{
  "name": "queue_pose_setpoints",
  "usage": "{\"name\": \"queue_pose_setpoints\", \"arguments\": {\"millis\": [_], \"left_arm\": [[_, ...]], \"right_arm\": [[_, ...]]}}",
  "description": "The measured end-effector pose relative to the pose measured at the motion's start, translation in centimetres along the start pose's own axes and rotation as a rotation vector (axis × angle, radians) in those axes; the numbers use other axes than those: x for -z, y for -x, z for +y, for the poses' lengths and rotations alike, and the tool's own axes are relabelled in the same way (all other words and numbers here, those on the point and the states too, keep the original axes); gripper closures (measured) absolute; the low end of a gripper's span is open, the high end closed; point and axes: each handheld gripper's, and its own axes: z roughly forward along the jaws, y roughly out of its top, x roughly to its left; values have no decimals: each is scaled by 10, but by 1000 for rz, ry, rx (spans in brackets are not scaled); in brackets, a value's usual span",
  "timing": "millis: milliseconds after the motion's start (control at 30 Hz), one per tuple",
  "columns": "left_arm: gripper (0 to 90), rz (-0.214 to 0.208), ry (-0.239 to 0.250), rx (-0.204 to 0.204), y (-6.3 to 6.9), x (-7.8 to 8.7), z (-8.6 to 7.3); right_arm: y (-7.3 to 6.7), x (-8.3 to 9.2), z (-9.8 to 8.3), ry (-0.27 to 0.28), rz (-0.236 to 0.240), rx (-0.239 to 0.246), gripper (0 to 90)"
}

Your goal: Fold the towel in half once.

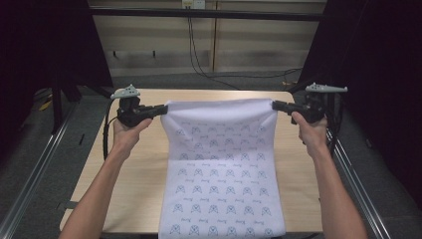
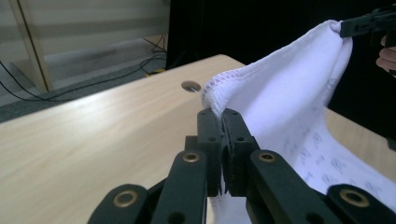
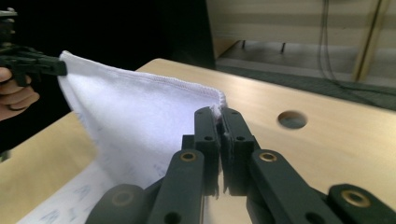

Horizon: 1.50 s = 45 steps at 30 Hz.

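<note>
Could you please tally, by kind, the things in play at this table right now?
Towels: 1, the white patterned towel.
Grippers: 2, the left gripper and the right gripper, each clamping a far corner.
Tables: 1, the wooden table.
Total: 4

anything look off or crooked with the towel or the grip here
Nothing stands out. The white patterned towel is lifted by its two far corners, the left claw shut on one and the right claw shut on the other. Its top edge sags only slightly, and the lower part lies flat on the wooden table. No tears or stains show.
</note>
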Motion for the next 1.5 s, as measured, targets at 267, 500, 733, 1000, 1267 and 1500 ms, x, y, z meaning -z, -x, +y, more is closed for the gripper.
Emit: {"name": "queue_pose_setpoints", "arguments": {"millis": [267,500,733,1000,1267,1500], "left_arm": [[877,-77,11,-31,41,31,-15],[878,-112,-84,26,70,41,-82],[877,-208,-182,81,99,48,-131],[874,-266,-324,77,108,43,-163],[875,-258,-446,98,107,28,-170],[877,-243,-496,106,105,20,-172]], "right_arm": [[-34,40,-32,29,100,27,861],[-64,70,-79,-56,126,46,861],[-84,94,-135,-180,104,19,861],[-82,80,-196,-364,107,-73,862],[-94,72,-206,-447,79,-47,861],[-90,60,-209,-489,63,-51,862]]}}
